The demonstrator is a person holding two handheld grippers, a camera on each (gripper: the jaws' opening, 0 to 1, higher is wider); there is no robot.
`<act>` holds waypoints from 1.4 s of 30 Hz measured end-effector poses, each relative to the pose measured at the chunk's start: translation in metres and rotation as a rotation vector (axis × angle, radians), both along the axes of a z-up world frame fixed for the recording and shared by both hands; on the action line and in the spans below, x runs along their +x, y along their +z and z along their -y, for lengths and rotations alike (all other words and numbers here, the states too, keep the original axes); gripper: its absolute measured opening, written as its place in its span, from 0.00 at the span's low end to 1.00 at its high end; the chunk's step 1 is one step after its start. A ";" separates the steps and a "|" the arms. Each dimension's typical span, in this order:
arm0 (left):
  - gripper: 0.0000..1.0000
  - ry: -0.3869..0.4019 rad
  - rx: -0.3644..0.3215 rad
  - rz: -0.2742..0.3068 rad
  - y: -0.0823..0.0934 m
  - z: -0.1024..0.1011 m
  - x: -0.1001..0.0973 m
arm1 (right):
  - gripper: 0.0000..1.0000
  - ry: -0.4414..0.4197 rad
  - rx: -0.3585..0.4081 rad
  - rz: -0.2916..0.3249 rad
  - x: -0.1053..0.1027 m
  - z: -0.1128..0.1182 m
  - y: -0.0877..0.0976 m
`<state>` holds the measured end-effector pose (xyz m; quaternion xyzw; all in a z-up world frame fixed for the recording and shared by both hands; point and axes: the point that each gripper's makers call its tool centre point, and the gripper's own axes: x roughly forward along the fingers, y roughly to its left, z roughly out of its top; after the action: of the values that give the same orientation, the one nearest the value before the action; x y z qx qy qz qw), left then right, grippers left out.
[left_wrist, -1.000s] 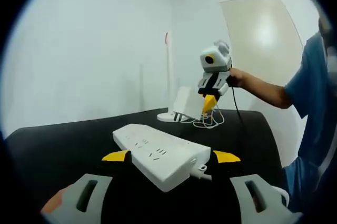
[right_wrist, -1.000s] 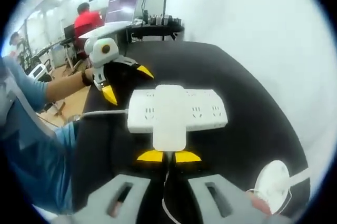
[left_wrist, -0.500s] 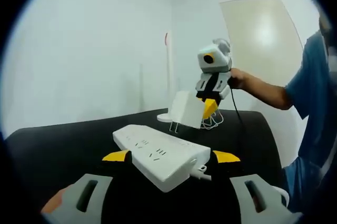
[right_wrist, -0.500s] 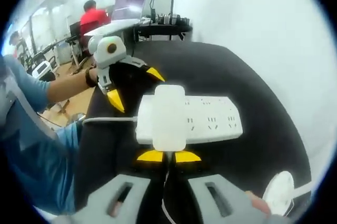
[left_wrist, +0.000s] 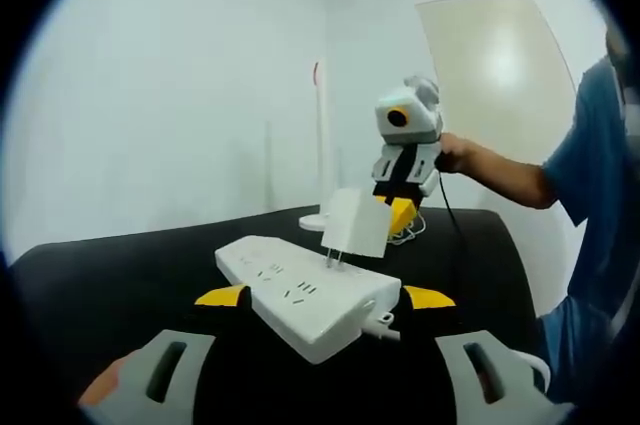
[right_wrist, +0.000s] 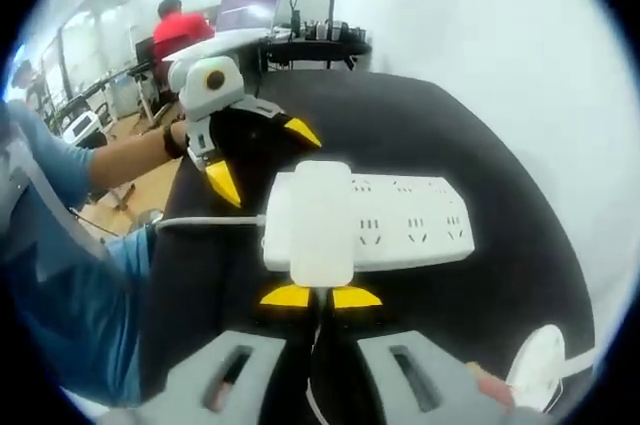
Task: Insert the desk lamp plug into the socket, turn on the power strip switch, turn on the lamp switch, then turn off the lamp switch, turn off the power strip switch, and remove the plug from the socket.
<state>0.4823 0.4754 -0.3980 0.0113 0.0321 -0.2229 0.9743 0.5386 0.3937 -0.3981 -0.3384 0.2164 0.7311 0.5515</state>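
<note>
Left gripper jaws spread wide, flanking near end of power strip on black table. Right gripper clamps white plug, prongs just above strip sockets. Left gripper view adds lamp base, far; right gripper view adds office, person in red. No legible writing.

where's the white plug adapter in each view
Left gripper view: the plug adapter sits right of centre, held by the right hand-held gripper above the power strip.
Right gripper view: it sits at centre, just above the yellow tips.
Shared landmark: the power strip.
</note>
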 end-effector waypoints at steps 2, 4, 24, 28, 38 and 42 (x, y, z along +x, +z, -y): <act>0.57 0.001 0.002 -0.001 0.000 0.000 0.000 | 0.07 0.002 -0.002 0.002 0.000 0.001 -0.001; 0.57 0.002 0.002 -0.001 0.000 -0.003 0.001 | 0.07 0.000 -0.001 -0.005 0.000 0.001 -0.001; 0.57 0.002 0.005 -0.006 -0.001 -0.008 0.002 | 0.07 -0.002 -0.015 -0.024 -0.002 0.006 -0.007; 0.56 0.002 0.007 -0.007 -0.001 -0.007 0.002 | 0.07 -0.003 -0.018 -0.029 -0.003 0.008 -0.009; 0.56 0.001 0.008 -0.010 -0.002 -0.012 0.004 | 0.07 -0.009 -0.037 -0.026 0.001 0.013 -0.016; 0.56 0.002 0.009 -0.011 -0.003 -0.014 0.004 | 0.07 -0.004 -0.047 -0.023 0.000 0.012 -0.021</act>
<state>0.4865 0.4896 -0.4007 0.0143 0.0387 -0.2217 0.9742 0.5387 0.3813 -0.4186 -0.3425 0.2404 0.7285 0.5423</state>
